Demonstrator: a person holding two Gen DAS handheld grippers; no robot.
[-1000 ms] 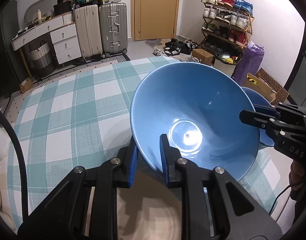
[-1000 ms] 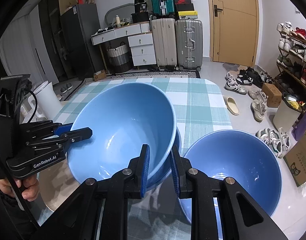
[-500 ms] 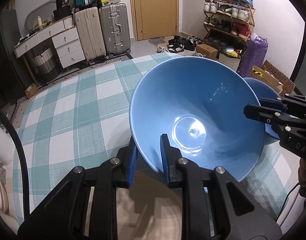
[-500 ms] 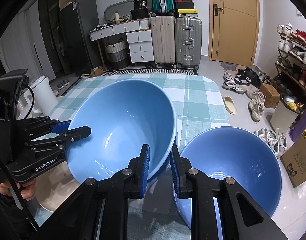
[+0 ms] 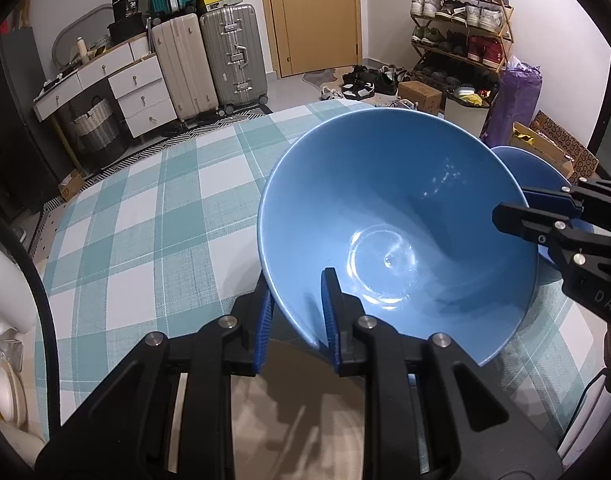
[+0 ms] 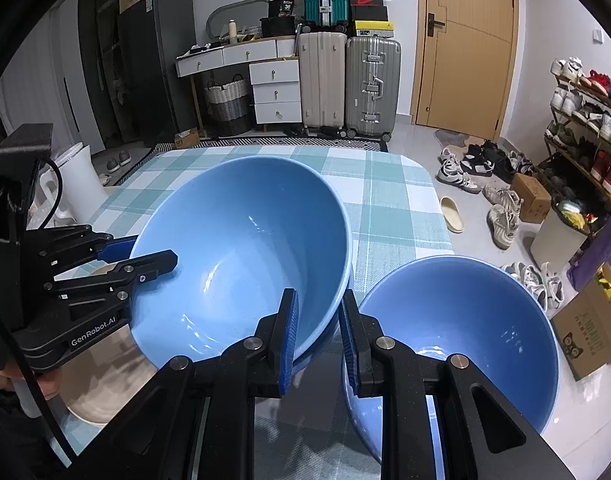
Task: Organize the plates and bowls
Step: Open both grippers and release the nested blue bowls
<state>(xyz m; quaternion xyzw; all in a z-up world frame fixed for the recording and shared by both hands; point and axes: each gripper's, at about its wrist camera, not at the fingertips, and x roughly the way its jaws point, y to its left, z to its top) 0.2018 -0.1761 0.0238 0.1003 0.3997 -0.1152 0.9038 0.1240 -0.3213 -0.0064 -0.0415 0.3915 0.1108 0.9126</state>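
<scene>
Both hand-held grippers (image 5: pixel 295 316) (image 6: pixel 317 332) apparently still clamp bowl (image 5: pixel 397 232).

desk (image 5: pixel 145 216) draped in a teal-and-white checked cloth (image 6: pixel 389 200), rounded at the far corner. on the cloth: a second blue bowl (image 6: pixel 457 332) near the right edge, and a beige plate (image 6: pixel 97 400) at the near left, partly hidden beneath the lifted blue bowl (image 5: pixel 385 220).
</scene>
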